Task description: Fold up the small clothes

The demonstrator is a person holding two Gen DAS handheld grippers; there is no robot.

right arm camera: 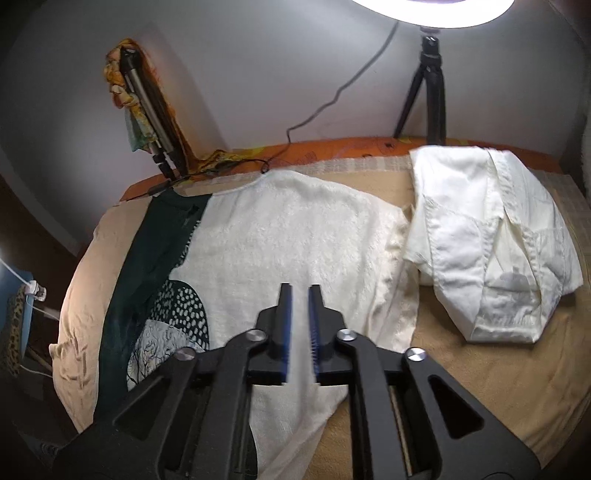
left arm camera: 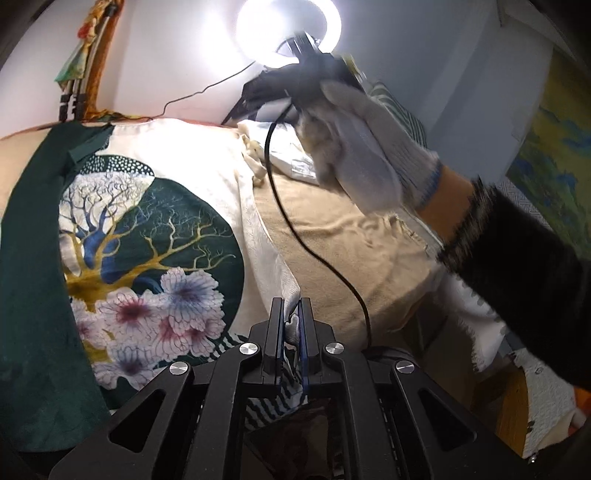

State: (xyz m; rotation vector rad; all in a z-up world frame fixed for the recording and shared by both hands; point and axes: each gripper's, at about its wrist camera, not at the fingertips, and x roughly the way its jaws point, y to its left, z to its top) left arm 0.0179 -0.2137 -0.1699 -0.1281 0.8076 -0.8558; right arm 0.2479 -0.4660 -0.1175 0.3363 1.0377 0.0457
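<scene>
Between its closed jaws the left gripper (left arm camera: 291, 314) is pinching the printed garment's (left arm camera: 147, 236) hem for folding, while the right gripper (right arm camera: 300, 295) is hovering open, empty.

Left gripper (left arm camera: 291, 314) pinches the printed garment's (left arm camera: 155, 236) cream edge on the bed.

The left wrist view looks forward and slightly down from close above the near edge of the bed (left arm camera: 332, 236), across the printed cloth (left arm camera: 147, 229) toward the ring light (left arm camera: 282, 31) at the far wall. The right wrist view looks more steeply down from higher up, taking in the cloth (right arm camera: 280, 236), the white garment (right arm camera: 491, 236) and the tripod (right arm camera: 424, 85). Both share the cloth, bed, light and wall.
</scene>
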